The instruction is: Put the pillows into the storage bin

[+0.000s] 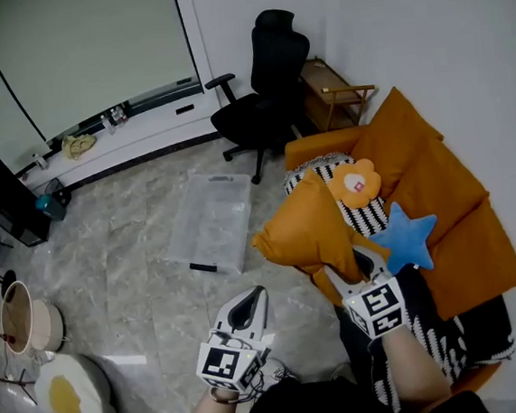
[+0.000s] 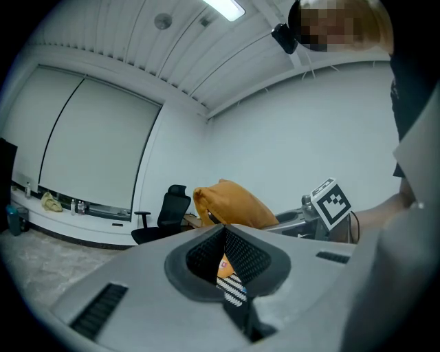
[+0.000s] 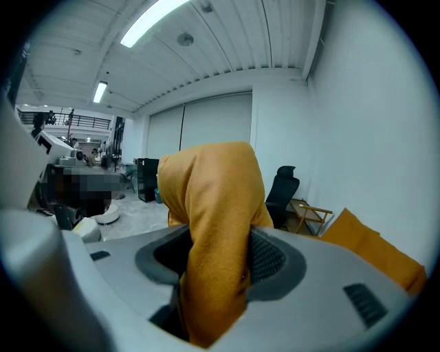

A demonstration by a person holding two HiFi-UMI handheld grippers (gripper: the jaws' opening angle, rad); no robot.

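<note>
Since the clear plastic storage bin lies apart, our right gripper clamps the orange fabric pillow
Our left gripper is clenched, empty

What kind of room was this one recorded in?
Likely an office or lab corner staged as a living room: an orange sofa, a black office chair, and a clear storage bin on the tiled floor.

The room is lit evenly and brightly by ceiling strip lights, soft shadows are cast on the floor, and strong fisheye bending with darkened corners is seen in every view.
</note>
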